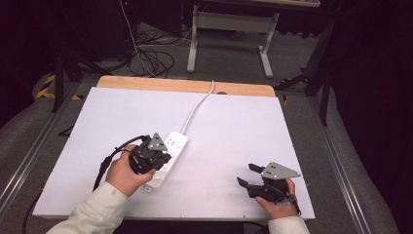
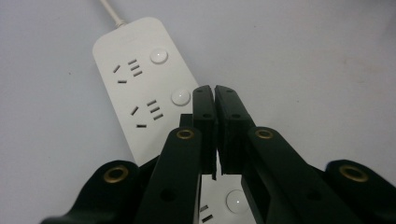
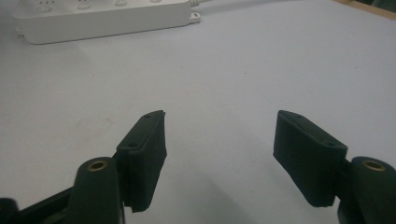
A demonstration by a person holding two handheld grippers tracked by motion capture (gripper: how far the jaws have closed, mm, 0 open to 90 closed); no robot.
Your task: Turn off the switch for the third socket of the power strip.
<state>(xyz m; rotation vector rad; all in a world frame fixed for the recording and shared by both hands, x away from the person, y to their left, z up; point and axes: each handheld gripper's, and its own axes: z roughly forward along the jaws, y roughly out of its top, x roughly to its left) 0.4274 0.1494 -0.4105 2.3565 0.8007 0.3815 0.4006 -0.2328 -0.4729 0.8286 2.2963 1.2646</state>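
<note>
Power strip (image 1: 168,158) lies flat on the white table (image 1: 234,141), left of centre, cord (image 1: 197,107) running to the far edge. Left gripper (image 2: 215,93) hovers over it, jaws pressed together, holding nothing. Right gripper (image 1: 246,174) sits well apart, jaws spread wide, empty.

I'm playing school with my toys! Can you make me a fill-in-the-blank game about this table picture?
1. The left gripper has its jaws ____, right over the white power strip.
2. The right gripper has its jaws ____, above the bare white table.
3. The power strip's cord runs toward the ____ edge of the table.
4. Each socket on the power strip has a round white ____ beside it.

Missing words: shut; open; far; button
</note>
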